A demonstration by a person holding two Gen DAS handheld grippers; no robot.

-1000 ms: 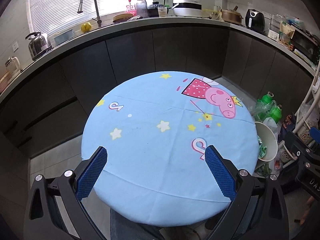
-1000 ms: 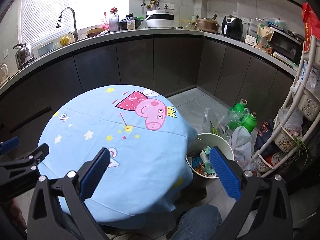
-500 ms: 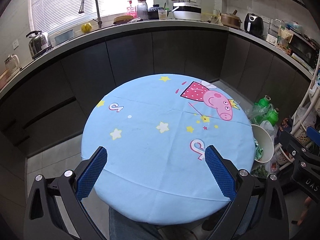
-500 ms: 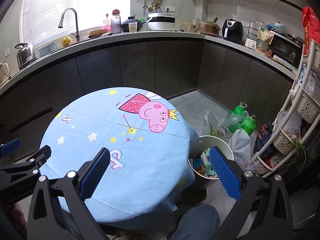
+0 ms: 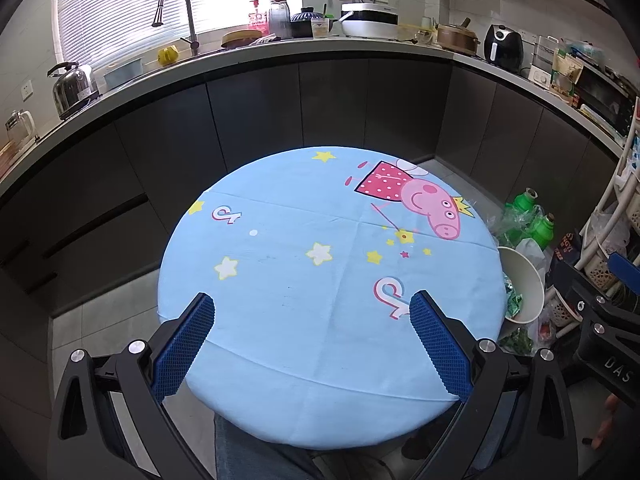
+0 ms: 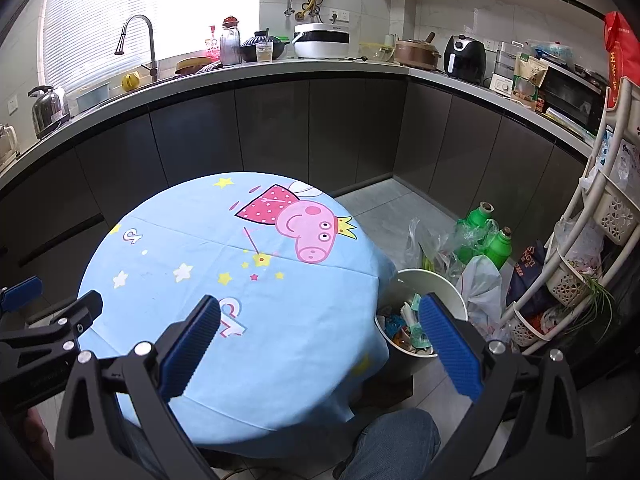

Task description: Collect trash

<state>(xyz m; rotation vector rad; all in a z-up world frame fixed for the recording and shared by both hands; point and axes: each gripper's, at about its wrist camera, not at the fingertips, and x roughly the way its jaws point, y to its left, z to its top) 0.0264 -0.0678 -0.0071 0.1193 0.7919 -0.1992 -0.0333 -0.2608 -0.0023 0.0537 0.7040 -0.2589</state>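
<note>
A round table (image 5: 304, 280) (image 6: 240, 340) under a light blue cartoon-pig cloth fills both views, with no loose item on it. A white trash bin (image 6: 444, 288) (image 5: 526, 280) stands on the floor at the table's right edge, holding mixed wrappers. My left gripper (image 5: 312, 312) hovers open over the table's near edge, nothing between its blue pads. My right gripper (image 6: 320, 312) is open too, held above the table's near right side, its right finger in front of the bin. The other gripper shows at each view's side edge.
Green bottles (image 6: 492, 232) and plastic bags (image 6: 480, 280) crowd the floor behind the bin. A white basket rack (image 6: 592, 240) stands at the right. A dark cabinet run with a cluttered counter (image 5: 320, 44) curves behind the table. A person's knee (image 6: 392, 440) is below.
Both grippers have drawn back slightly and the views have tilted a little; the table sits a bit lower and farther in the frames. Both grippers stay open.
</note>
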